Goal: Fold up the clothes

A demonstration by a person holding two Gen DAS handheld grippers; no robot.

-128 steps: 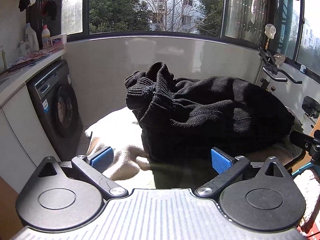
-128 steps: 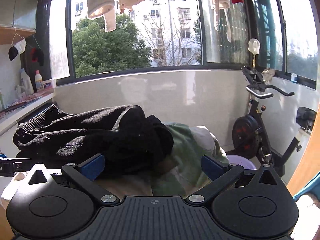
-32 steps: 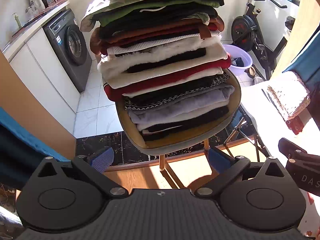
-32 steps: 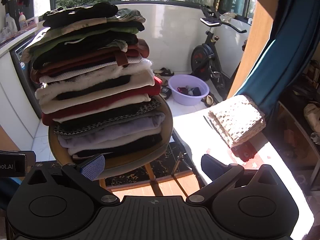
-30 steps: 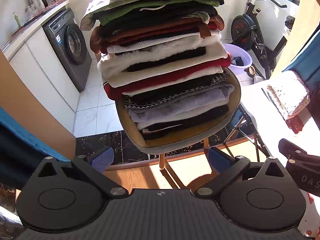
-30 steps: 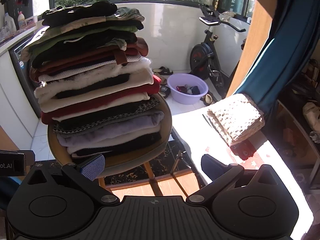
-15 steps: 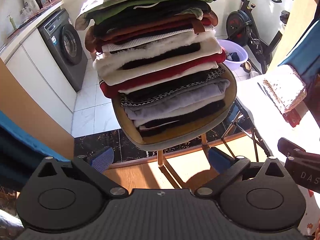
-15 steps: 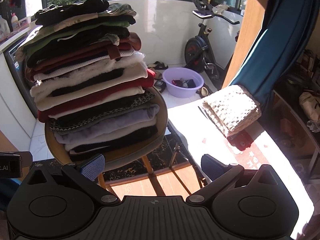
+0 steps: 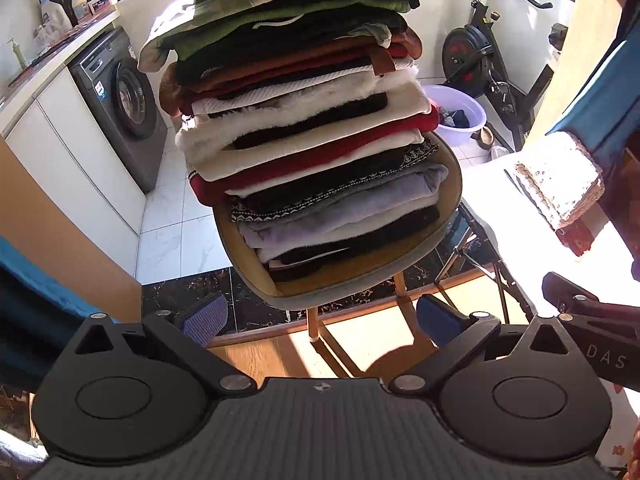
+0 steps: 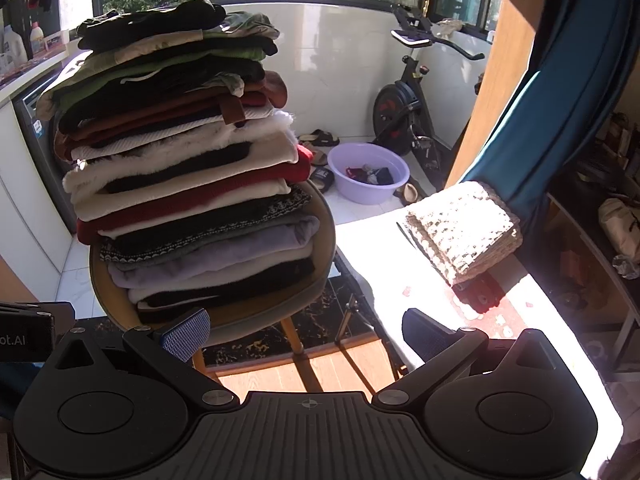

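1. A tall stack of folded clothes (image 10: 180,160) in black, green, brown, cream, red and grey sits on a round tan chair seat (image 10: 320,248) and leans slightly.
2. The right gripper (image 10: 306,330) hangs empty in front of the chair, its blue-padded fingers (image 10: 186,334) spread wide.
3. A folded cream knitted textile (image 10: 464,232) lies at the far edge of the white sunlit table (image 10: 384,248).
4. A lilac plastic basin (image 10: 368,178) stands on the floor near a black exercise bike (image 10: 404,116).

You face a stack of folded clothes (image 9: 304,120) banded in black, olive, green, rust, cream, red and lilac-grey, one layer black with white patterned trim. Beside it, a lilac basin (image 10: 368,178), teal curtain (image 10: 532,120), and blue-padded gripper fingers (image 10: 186,334).
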